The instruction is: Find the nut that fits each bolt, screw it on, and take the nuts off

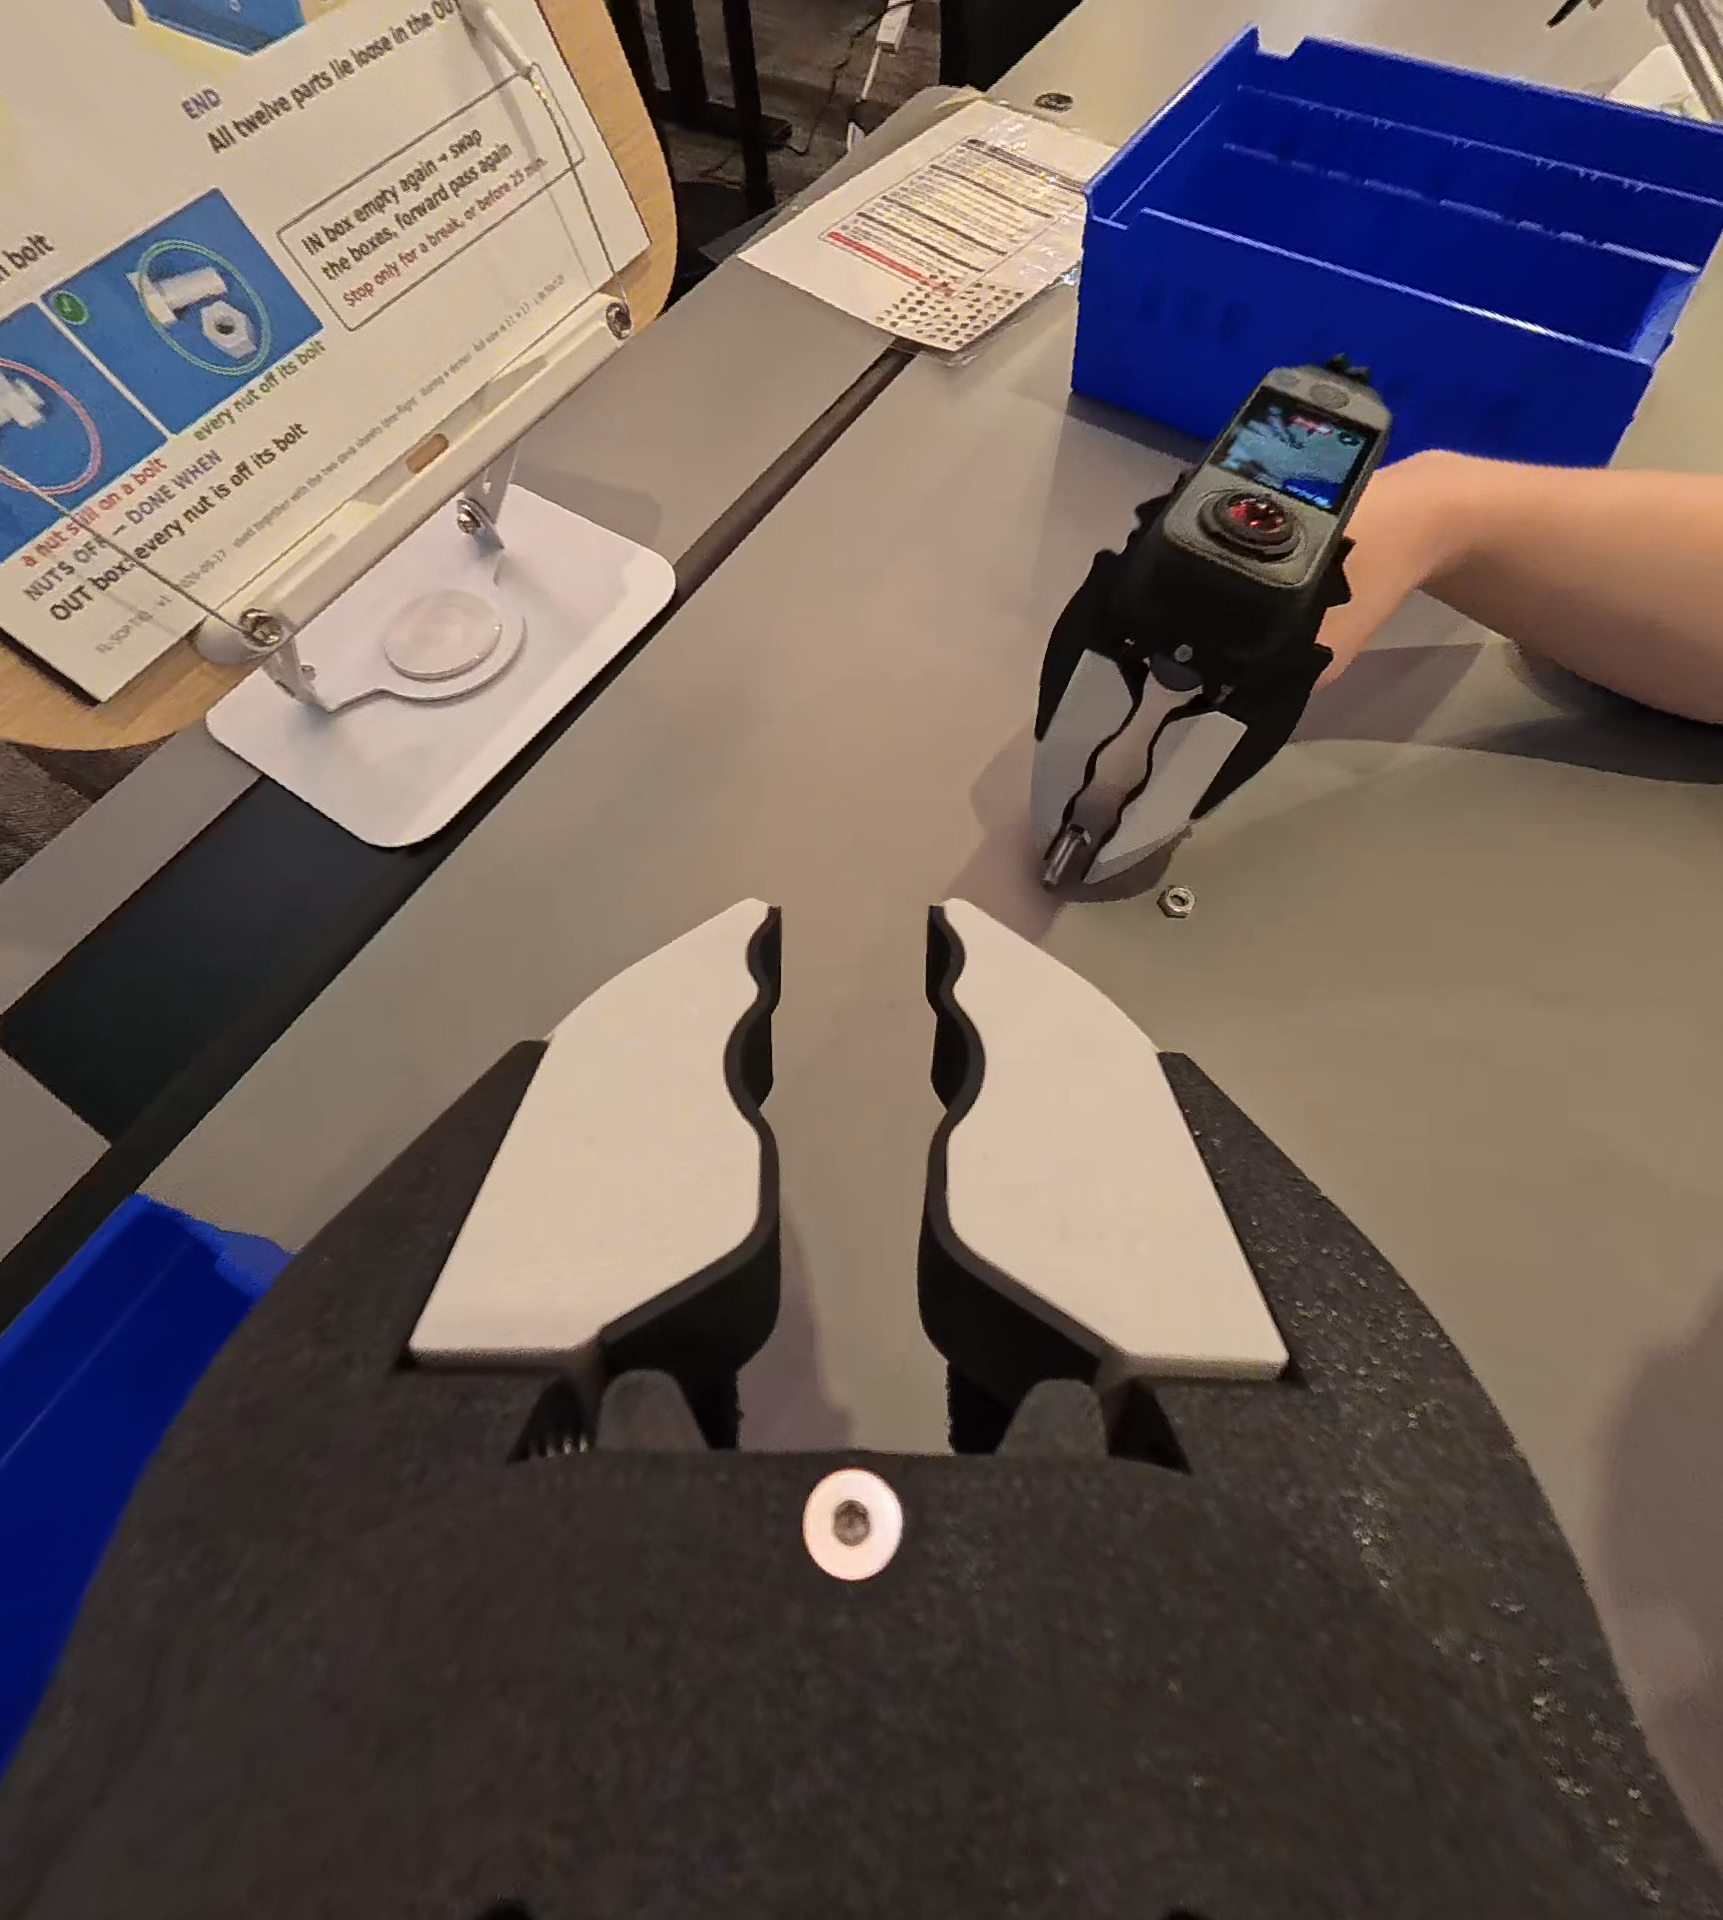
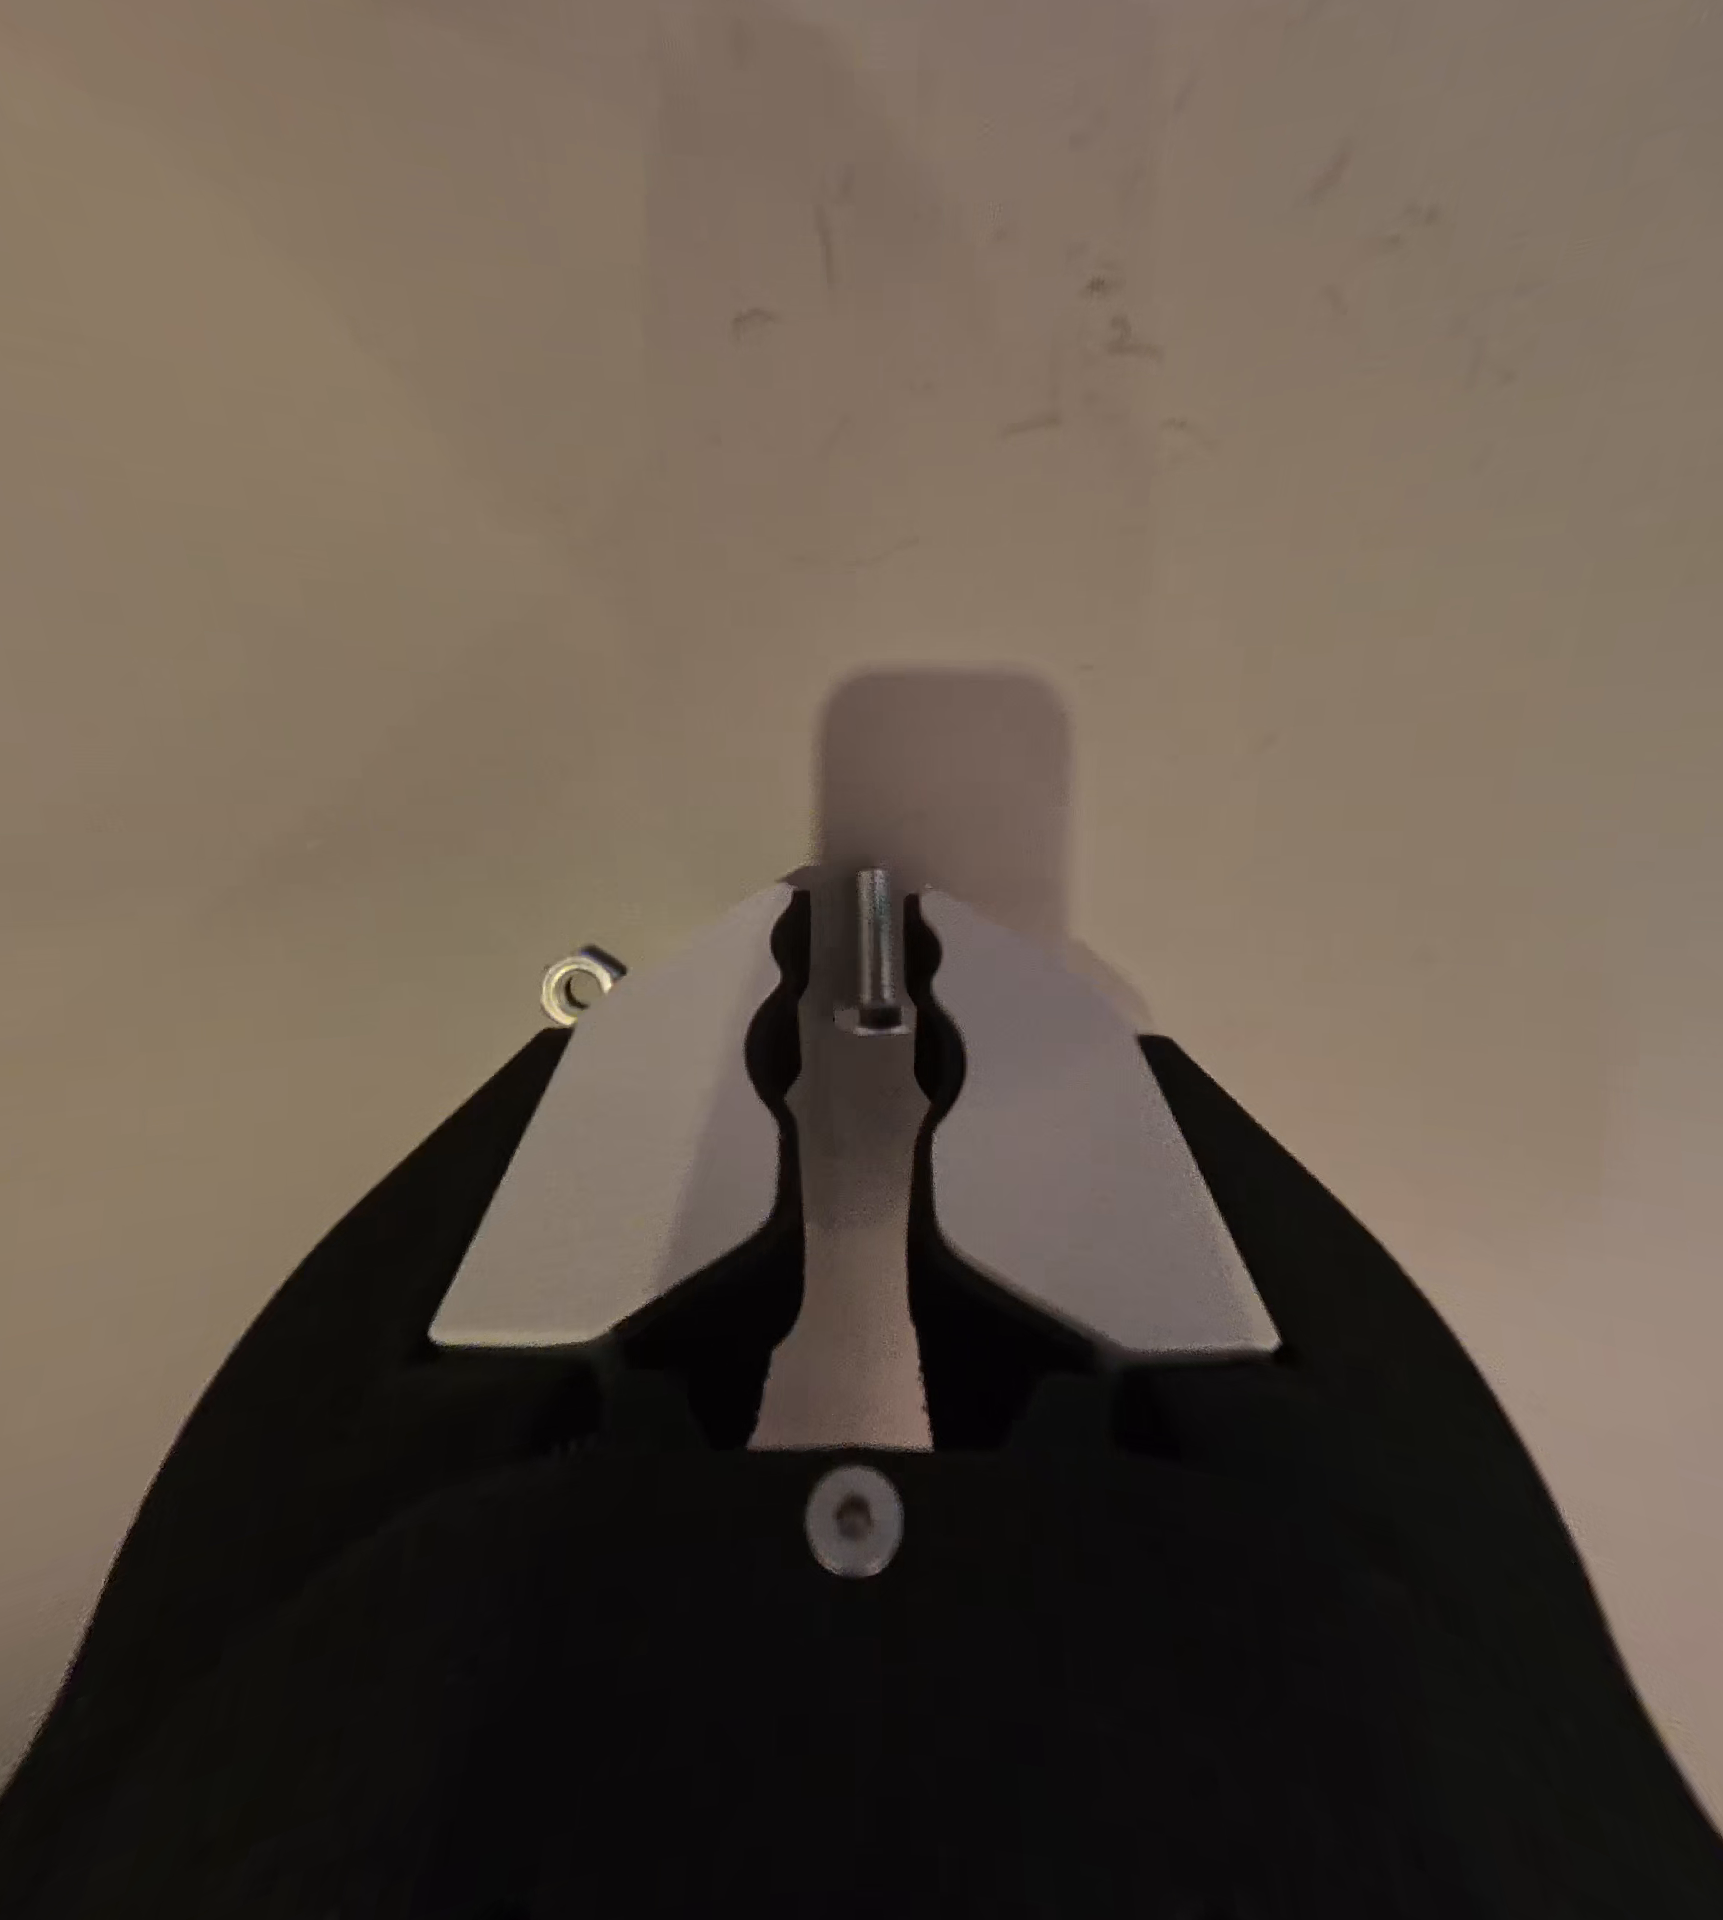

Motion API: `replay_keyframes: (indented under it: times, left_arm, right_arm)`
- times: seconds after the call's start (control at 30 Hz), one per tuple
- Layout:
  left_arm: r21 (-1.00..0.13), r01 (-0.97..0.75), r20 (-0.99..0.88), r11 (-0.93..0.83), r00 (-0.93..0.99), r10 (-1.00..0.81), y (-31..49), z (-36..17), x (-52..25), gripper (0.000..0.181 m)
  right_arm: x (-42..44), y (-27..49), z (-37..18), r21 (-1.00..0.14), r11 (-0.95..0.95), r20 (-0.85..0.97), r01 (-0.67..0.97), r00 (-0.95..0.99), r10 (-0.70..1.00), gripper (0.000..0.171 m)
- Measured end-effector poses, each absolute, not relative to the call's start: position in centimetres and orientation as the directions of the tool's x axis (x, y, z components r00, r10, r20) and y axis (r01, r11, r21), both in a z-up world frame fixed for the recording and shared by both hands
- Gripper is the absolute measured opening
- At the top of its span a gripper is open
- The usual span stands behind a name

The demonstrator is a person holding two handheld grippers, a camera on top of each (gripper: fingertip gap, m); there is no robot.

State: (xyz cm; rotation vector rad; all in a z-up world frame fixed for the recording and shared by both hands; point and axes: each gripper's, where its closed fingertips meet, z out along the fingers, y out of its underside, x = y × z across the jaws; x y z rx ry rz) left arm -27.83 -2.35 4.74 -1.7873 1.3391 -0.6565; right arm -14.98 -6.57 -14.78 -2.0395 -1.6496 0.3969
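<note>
We see one bolt (image 2: 876, 954) between our right tongs' (image 2: 862, 894) parted fingers, one nut (image 2: 573, 983) beside it on the grey table (image 1: 1459, 1039); left tongs (image 1: 852, 914) apart.

- The left claw (image 1: 852, 925) hovers above the surface, its two grey-faced fingers (image 1: 628, 1122) pointing forward and level, parted by a clear gap with nothing between them.
- The right claw (image 1: 1080, 868) stands steeply tilted, tips down at the surface, camera end up.
- Its fingers (image 2: 670, 1101) are drawn near each other, yet a narrow gap shows on both sides of the small bolt (image 2: 875, 951) lying between them; whether they pinch it cannot be told.
- A bare forearm (image 1: 1615, 603) reaches in from the right, and its hand (image 1: 1397, 551) grips the right claw's body from behind.
</note>
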Motion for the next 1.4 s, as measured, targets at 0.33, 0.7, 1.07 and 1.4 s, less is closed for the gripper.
replay_keyframes:
  times: [0.33,0.7,1.07,1.4]
  left_arm:
    - [-0.927,-0.362,0.036,-0.101,0.183,-0.982,-2.4,4.9,-24.2,0.029]
    - [-0.995,-0.012,0.099,-0.098,-0.109,-0.989,-7.5,2.6,-15.3,0.041]
    - [-0.987,0.137,0.057,-0.086,-0.2,-0.978,-12.2,5.0,-13.8,0.036]
    - [-0.991,0.125,0.022,-0.042,-0.158,-0.987,-12.3,4.6,-13.5,0.031]
  right_arm:
    - [-15.6,-4.8,-11.8,-0.721,-0.273,-0.03,0.637,0.365,0.93,0.007]
    - [-13.9,-6.8,4.9,-0.937,-0.251,-0.307,-0.244,0.224,0.925,0.007]
    - [-15.8,-12.0,8.1,-0.934,-0.139,-0.143,-0.328,-0.012,0.99,0.007]
    - [-16.8,-12.2,7.1,-0.963,-0.018,-0.036,-0.27,0.061,0.998,0.007]
